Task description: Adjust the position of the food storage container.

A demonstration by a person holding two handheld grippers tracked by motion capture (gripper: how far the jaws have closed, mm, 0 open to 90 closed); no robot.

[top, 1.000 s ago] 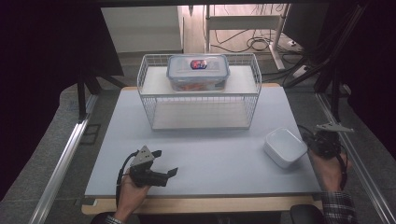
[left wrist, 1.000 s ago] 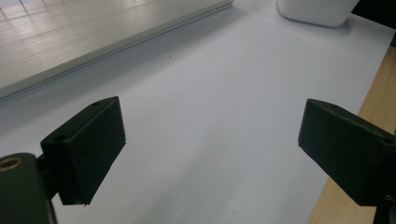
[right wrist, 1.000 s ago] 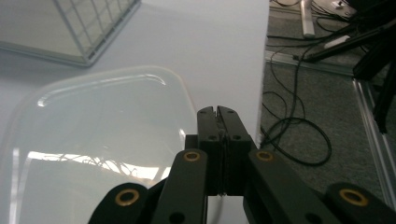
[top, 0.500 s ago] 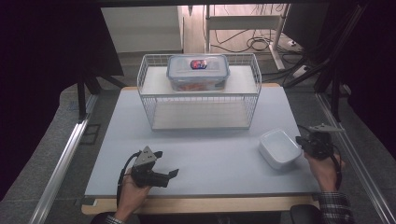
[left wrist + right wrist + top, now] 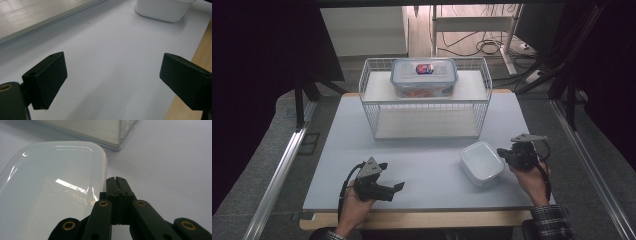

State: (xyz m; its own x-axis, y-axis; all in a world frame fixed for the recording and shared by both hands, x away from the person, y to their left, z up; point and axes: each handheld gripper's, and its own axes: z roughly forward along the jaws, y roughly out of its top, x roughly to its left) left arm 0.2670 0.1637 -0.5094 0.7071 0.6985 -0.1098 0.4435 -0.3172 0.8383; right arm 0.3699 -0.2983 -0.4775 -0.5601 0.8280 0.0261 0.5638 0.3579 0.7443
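Right hand-held gripper (image 5: pixel 117 180), jaws pressed together, nudging shallow white rectangular plastic dish (image 5: pixel 482 163) across bench; left hand-held gripper (image 5: pixel 394 189) idling spread. Next: steady pushing.

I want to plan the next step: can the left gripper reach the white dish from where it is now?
Probably yes. The left gripper is open, and bare table lies between it and the white dish; nothing stands in the way.

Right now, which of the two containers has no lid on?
The white tub on the table by the right claw; it's open and empty. The clear box atop the wire rack has its lid on.
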